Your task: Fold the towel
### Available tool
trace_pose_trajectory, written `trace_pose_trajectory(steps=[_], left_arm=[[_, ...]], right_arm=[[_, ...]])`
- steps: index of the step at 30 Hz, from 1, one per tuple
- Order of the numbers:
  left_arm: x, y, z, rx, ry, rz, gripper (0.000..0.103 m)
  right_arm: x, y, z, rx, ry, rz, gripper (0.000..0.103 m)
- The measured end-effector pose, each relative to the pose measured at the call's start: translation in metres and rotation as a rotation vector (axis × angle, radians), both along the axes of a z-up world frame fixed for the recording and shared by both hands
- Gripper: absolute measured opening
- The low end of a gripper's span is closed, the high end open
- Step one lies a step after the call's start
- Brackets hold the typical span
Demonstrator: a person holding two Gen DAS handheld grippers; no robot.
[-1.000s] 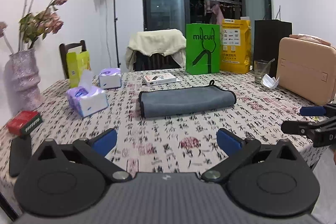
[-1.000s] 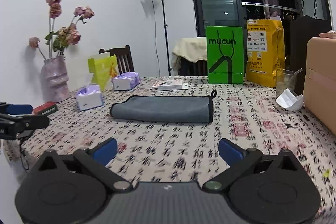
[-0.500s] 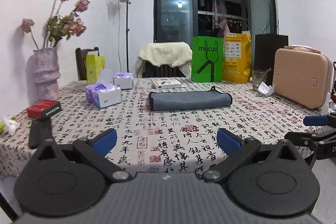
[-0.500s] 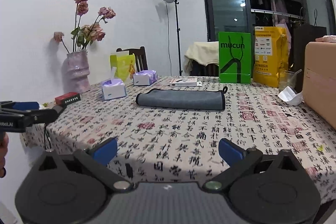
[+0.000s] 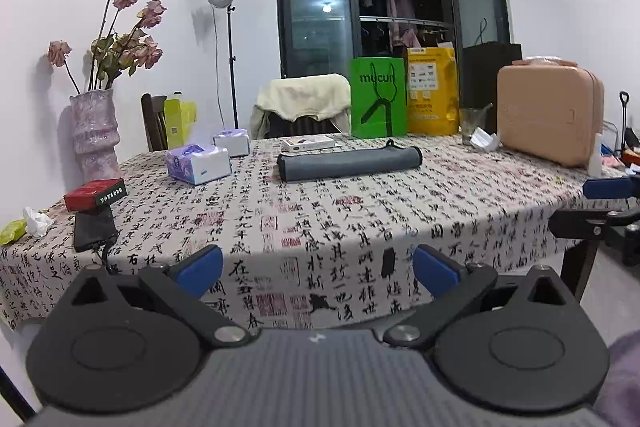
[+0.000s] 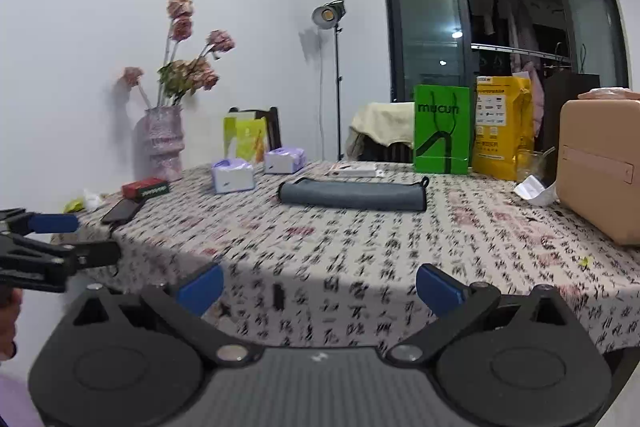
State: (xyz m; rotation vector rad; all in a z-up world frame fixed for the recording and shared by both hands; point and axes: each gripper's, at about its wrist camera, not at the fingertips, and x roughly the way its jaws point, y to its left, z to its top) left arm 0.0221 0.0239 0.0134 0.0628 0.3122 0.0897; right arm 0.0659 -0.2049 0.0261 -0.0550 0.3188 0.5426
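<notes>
A grey towel [image 5: 349,162] lies folded into a long narrow strip near the middle of the table, with a small black loop at its far right corner. It also shows in the right wrist view [image 6: 353,194]. My left gripper [image 5: 318,267] is open and empty, held off the table's front edge, well short of the towel. My right gripper [image 6: 319,285] is open and empty, also off the front edge. Each gripper shows at the side of the other's view.
The table wears a cloth with black calligraphy [image 5: 360,219]. On it: two tissue boxes [image 5: 199,163], a red box [image 5: 95,194], a black phone [image 5: 94,227], a vase of dried roses [image 5: 95,133], green and yellow bags [image 5: 378,103], a glass [image 5: 471,125], a tan case [image 5: 550,119].
Both grippers have drawn back from the table and dropped lower, so the towel looks smaller and farther. The towel has not moved. Both grippers stayed open.
</notes>
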Motion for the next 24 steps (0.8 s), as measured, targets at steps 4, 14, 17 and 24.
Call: trace_pose_trajectory(steps=[4, 14, 17, 24], left_arm=[[-0.010, -0.006, -0.003, 0.022, -0.017, -0.006, 0.103], [-0.028, -0.009, -0.010, -0.047, 0.015, -0.012, 0.103], [-0.030, -0.008, -0.011, -0.050, 0.012, -0.003, 0.103], [-0.029, -0.011, -0.011, -0.041, 0.011, -0.020, 0.103]], right_arm=[[-0.020, 0.000, -0.006, -0.001, 0.008, 0.007, 0.103], [-0.045, 0.005, -0.017, 0.043, 0.037, 0.011, 0.103], [-0.047, 0.003, -0.019, 0.046, 0.058, 0.007, 0.103], [-0.046, 0.002, -0.021, 0.050, 0.064, -0.013, 0.103]])
